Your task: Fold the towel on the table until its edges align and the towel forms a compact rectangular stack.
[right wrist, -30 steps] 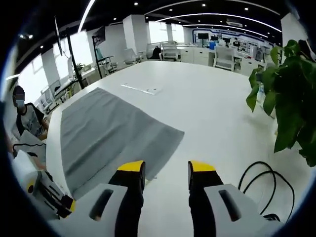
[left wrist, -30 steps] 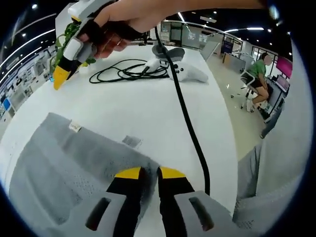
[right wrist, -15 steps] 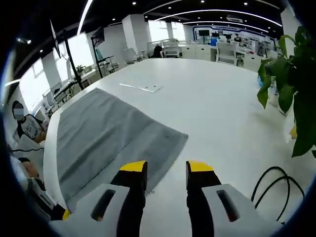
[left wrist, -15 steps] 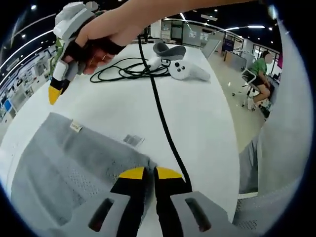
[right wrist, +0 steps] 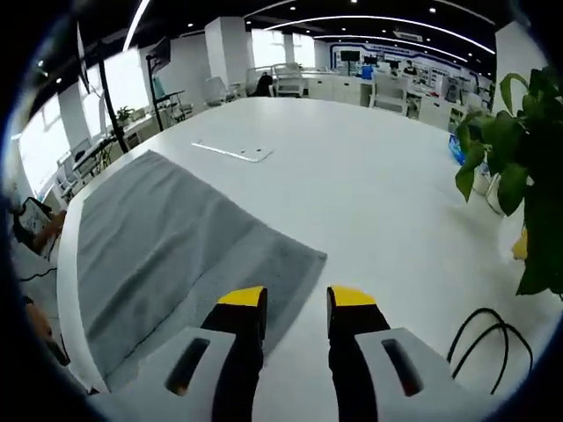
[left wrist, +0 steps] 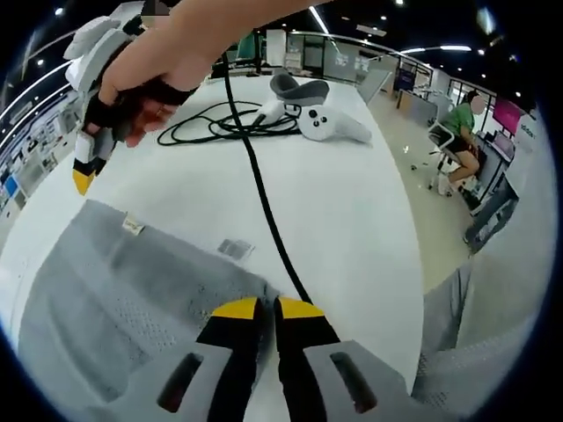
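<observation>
A grey terry towel (left wrist: 132,290) lies spread flat on the smooth white surface (left wrist: 334,193), its pile finely dotted, a small sewn label (left wrist: 134,227) at one edge. The left hand-held gripper (left wrist: 257,308), yellow-tipped with black jaws, has its jaws drawn together on the towel's near corner. Beyond the towel, a person's hand (left wrist: 149,79) holds the right hand-held gripper (left wrist: 84,176) above the towel's far edge; its black cable (left wrist: 264,211) trails past the towel. Farther off lie a coiled black cord (left wrist: 220,127) and a white controller (left wrist: 325,123). In the right gripper view, its jaws (right wrist: 295,303) stand apart, gripping nothing, over the towel's (right wrist: 167,255) corner. A leafy green plant (right wrist: 519,176) stands well apart from the towel.
</observation>
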`<state>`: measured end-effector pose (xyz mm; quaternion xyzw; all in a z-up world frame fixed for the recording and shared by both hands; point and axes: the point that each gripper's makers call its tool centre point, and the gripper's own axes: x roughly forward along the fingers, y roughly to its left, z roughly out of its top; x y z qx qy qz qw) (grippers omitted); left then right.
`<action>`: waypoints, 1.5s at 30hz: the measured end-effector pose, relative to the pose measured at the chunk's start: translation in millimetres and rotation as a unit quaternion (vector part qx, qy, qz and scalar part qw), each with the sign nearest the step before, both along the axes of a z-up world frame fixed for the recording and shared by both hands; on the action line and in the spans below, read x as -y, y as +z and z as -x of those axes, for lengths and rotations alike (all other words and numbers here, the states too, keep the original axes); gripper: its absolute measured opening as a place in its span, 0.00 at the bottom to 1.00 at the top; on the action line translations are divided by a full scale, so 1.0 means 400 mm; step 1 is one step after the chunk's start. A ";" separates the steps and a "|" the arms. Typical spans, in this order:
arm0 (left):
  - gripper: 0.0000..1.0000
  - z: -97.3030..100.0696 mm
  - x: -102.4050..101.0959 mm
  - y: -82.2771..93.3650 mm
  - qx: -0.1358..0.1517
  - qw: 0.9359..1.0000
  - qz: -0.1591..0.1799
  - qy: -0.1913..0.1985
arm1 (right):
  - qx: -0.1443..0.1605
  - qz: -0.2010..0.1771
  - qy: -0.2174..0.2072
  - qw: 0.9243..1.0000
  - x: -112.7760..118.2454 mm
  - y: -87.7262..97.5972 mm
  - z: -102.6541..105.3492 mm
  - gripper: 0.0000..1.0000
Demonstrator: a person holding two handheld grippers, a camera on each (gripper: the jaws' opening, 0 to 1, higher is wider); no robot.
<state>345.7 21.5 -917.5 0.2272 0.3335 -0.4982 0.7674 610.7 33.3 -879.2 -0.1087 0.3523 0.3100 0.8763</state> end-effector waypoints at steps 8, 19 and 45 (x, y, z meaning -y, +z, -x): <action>0.07 0.001 -0.001 0.005 0.007 1.000 -0.003 0.008 | 0.000 0.048 0.031 0.998 -0.045 -0.059 -0.096 0.24; 0.07 0.000 -0.001 0.006 0.001 1.000 -0.001 0.005 | -0.028 0.087 0.021 0.996 -0.019 -0.096 -0.101 0.18; 0.05 -0.015 0.002 0.093 -0.024 0.993 0.083 0.078 | -0.036 0.081 0.065 0.994 -0.019 -0.051 -0.109 0.01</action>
